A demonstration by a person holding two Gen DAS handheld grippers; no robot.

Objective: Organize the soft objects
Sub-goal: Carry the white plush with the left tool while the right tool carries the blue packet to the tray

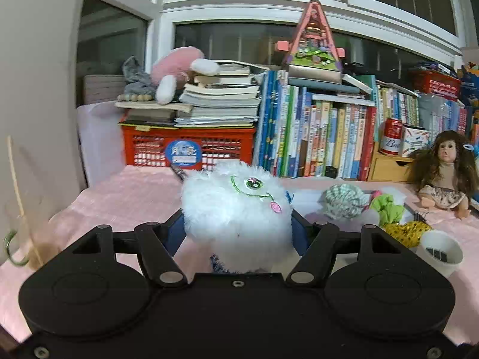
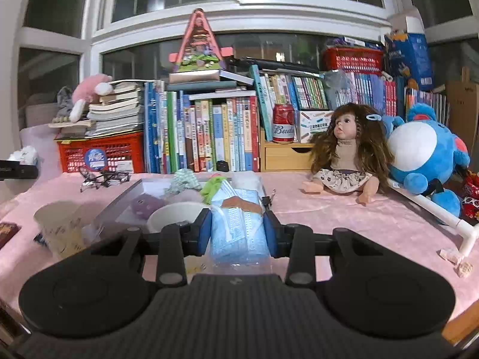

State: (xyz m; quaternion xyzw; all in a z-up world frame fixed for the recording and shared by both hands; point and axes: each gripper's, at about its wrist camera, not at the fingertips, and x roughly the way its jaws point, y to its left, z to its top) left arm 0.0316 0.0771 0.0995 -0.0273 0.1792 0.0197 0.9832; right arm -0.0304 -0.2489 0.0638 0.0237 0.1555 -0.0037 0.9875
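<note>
The left gripper (image 1: 238, 224) pinches a white fluffy toy (image 1: 236, 209) above the pink tabletop (image 1: 125, 197); the right gripper (image 2: 238, 230) clamps a pack of blue masks (image 2: 236, 227) beside the clear tray (image 2: 119, 200).

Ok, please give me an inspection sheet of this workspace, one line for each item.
Surface: pink cloth covers the table.
Job's things: white fluffy toy; pack of blue face masks; clear tray holding scrunchies.
Clutter: doll, glasses, white cup, paper cup.
Grippers: left gripper shut on the toy; right gripper shut on the masks.
Cables: nothing seen.
Surroundings: books, red crate, red can, blue plush, windows.
</note>
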